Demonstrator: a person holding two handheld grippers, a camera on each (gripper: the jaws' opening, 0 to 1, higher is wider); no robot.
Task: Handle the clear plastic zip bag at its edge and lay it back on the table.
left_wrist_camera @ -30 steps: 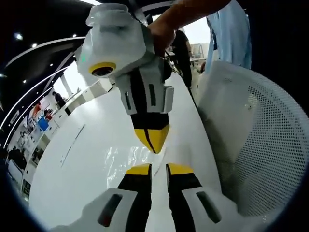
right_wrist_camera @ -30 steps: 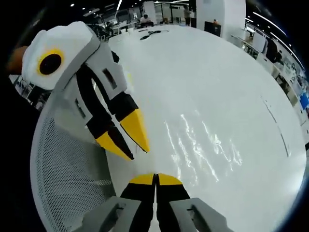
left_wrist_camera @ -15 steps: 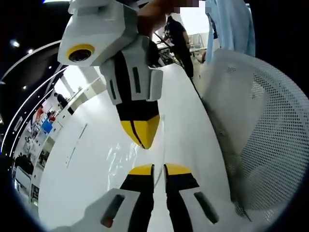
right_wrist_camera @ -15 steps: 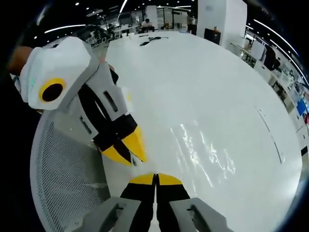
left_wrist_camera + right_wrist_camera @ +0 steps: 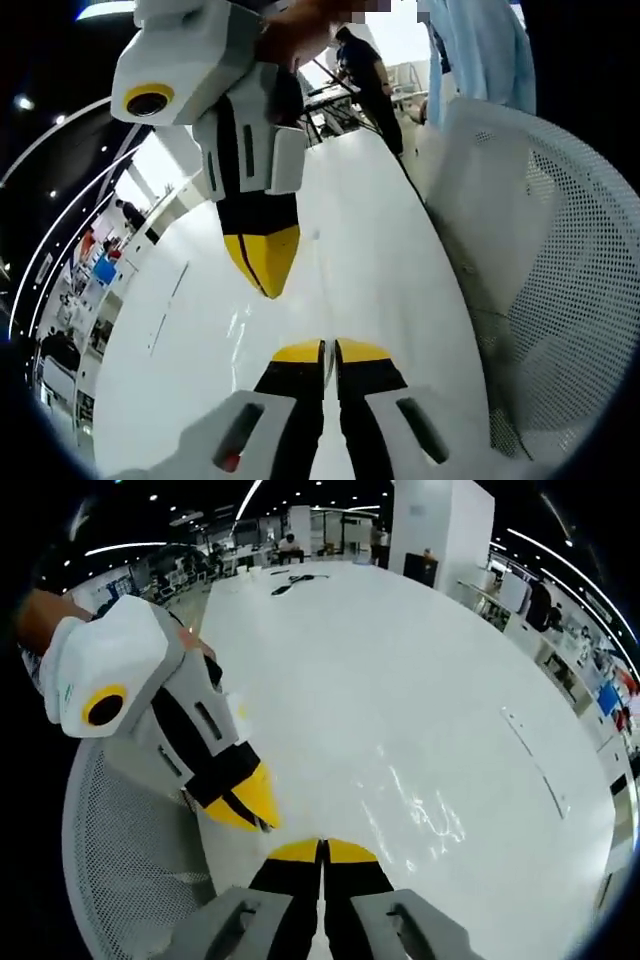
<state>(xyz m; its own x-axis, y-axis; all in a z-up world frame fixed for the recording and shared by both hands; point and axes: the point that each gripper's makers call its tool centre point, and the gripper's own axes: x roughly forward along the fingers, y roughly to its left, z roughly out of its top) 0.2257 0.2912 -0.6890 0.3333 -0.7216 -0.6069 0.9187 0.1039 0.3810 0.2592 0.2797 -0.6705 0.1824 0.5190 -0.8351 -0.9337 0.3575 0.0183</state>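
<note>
In the left gripper view the left gripper (image 5: 329,349) rose from six o'clock with its yellow-tipped jaws drawn nearly together, only a thin slit between them; whether any plastic lay pinched in that slit could not be told. Just above it, toward eleven o'clock, the right gripper (image 5: 262,285) pointed down with its yellow tips clenched to a single point, near the left gripper's tips but apart from them. The clear plastic zip bag (image 5: 240,330) showed as faint glints on the white table (image 5: 380,230), lying flat at about nine o'clock from the left gripper's tips. A white mesh chair back (image 5: 540,270) filled the three o'clock side. In the right gripper view the right gripper (image 5: 323,846) stood clenched at six o'clock, and the left gripper (image 5: 250,815) came in from ten o'clock, tips closed and just beside it. The zip bag (image 5: 415,810) lay as crinkled highlights on the table (image 5: 400,660) toward two o'clock from the right gripper's tips, its near edge hard to trace.
</note>
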